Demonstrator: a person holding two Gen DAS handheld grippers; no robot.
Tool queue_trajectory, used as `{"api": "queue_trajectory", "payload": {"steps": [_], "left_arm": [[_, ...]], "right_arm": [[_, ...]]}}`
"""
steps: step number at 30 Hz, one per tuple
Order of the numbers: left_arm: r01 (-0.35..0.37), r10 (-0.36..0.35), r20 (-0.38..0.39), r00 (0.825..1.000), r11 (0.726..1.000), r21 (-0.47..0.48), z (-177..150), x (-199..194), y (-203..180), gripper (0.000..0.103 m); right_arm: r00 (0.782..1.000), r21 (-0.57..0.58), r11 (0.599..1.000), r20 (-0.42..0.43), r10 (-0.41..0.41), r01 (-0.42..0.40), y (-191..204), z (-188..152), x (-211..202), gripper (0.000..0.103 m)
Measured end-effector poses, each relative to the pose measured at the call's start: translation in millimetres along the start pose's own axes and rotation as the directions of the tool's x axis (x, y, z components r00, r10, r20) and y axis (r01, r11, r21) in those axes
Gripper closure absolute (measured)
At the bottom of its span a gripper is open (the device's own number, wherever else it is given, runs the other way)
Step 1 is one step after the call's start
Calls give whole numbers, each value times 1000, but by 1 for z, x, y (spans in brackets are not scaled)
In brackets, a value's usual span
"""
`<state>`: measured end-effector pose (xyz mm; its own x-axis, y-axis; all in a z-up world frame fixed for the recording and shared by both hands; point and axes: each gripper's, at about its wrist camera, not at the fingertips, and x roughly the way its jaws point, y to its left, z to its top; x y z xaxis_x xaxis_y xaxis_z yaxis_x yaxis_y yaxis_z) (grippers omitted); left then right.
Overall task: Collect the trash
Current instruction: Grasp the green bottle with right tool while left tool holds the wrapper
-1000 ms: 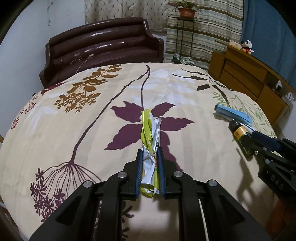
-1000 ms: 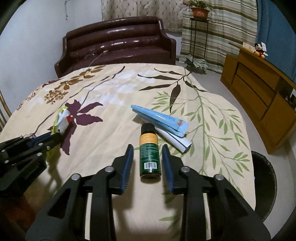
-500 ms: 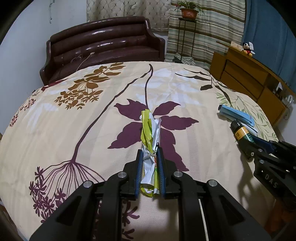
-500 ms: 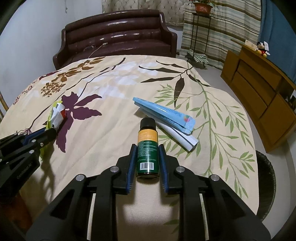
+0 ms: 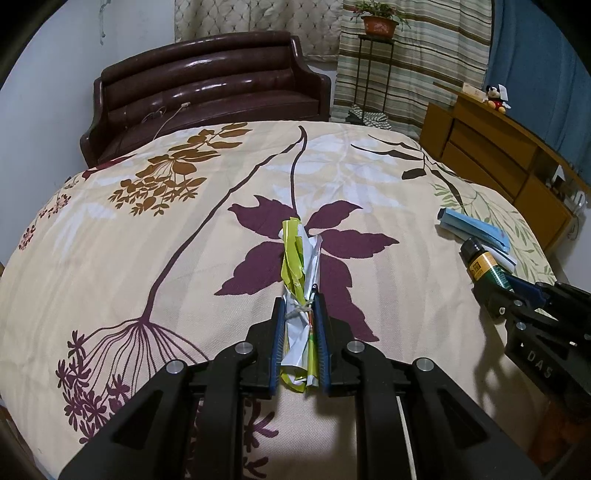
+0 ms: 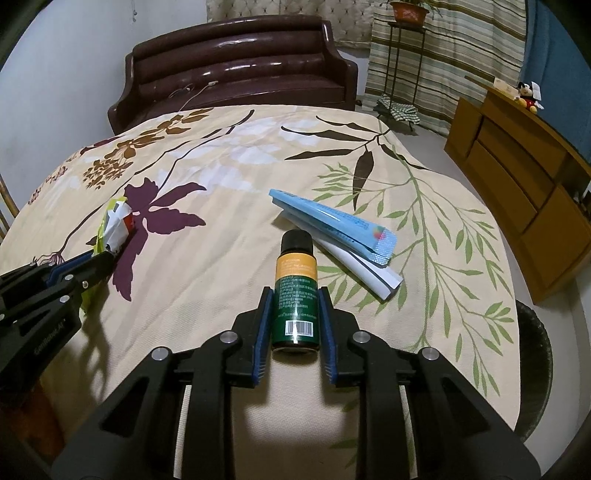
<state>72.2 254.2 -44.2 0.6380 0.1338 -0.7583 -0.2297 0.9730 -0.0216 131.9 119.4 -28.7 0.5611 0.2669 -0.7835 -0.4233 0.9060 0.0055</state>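
We saw a table draped in a cream floral cloth (image 5: 110,229). Behind it stood a dark brown leather sofa (image 5: 207,85) against a pale wall (image 5: 48,74). Striped curtains (image 5: 424,55) hung behind a tall metal plant stand (image 5: 369,74) bearing 1 potted plant (image 5: 378,22). A wooden cabinet (image 6: 517,177) held 1 plush toy (image 6: 528,96) before a blue curtain (image 5: 535,55). The floor (image 6: 436,155) looked grey.

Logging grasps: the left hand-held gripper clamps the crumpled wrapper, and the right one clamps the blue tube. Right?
Not quite. The right wrist view shows the right hand-held gripper clamping the green bottle; the blue tube lies untouched on the bedspread.
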Motion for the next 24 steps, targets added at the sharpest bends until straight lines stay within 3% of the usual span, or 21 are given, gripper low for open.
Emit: {"api": "queue_trajectory", "payload": {"steps": [24], "left_arm": [[12,-12,-1,1000,1000,-14,-1,1,2,86]], "right_arm": [[1000,-34,999,1,-14,14,7,2,2,80]]}}
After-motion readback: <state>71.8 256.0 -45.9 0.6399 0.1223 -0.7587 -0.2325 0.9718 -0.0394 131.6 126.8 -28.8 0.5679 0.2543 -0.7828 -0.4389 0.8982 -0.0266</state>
